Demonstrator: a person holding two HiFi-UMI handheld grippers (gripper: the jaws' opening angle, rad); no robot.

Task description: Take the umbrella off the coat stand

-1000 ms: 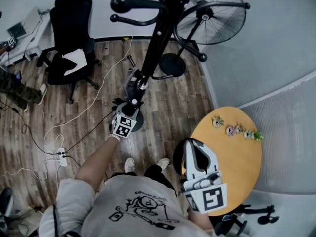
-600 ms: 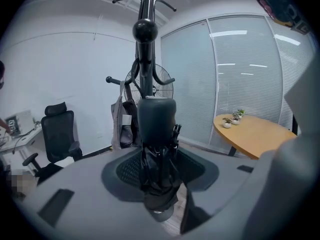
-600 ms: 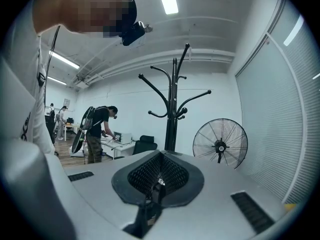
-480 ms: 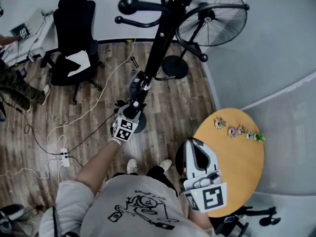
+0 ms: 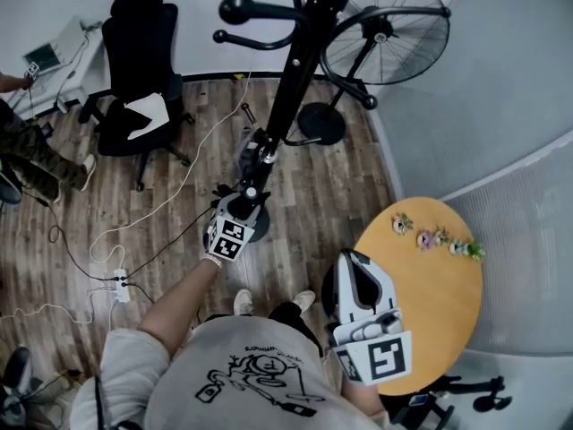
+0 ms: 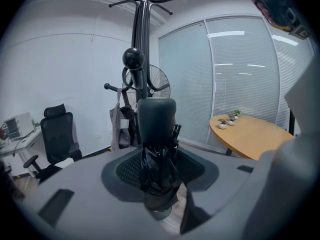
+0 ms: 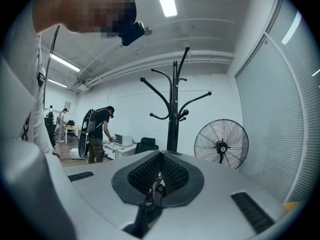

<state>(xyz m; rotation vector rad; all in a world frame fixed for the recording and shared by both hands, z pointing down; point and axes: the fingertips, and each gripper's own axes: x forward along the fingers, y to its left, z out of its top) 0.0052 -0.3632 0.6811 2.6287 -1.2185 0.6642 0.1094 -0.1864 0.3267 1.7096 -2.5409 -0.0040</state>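
A folded black umbrella (image 6: 156, 119) stands upright between the jaws of my left gripper (image 6: 159, 170), which is shut on its bunched fabric. In the head view the left gripper (image 5: 243, 186) holds the umbrella (image 5: 254, 153) close against the black pole of the coat stand (image 5: 300, 56). Behind the umbrella rise the coat stand (image 6: 142, 34) and one of its ball-tipped hooks (image 6: 134, 58). A grey bag (image 6: 119, 129) hangs on it. My right gripper (image 5: 363, 298) hangs low at my right side, shut with nothing in it, its pads (image 7: 159, 176) meeting.
A floor fan (image 5: 385, 25) stands just right of the stand's base. A black office chair (image 5: 139, 70) is at the back left, with cables and a power strip (image 5: 119, 280) on the wood floor. A round orange table (image 5: 439, 294) with small plants (image 5: 434, 237) is on my right. A person (image 5: 27, 150) stands at the left edge.
The left gripper with the umbrella has risen a little along the stand's pole. The right gripper has stayed where it was. The person at the left edge has shifted.
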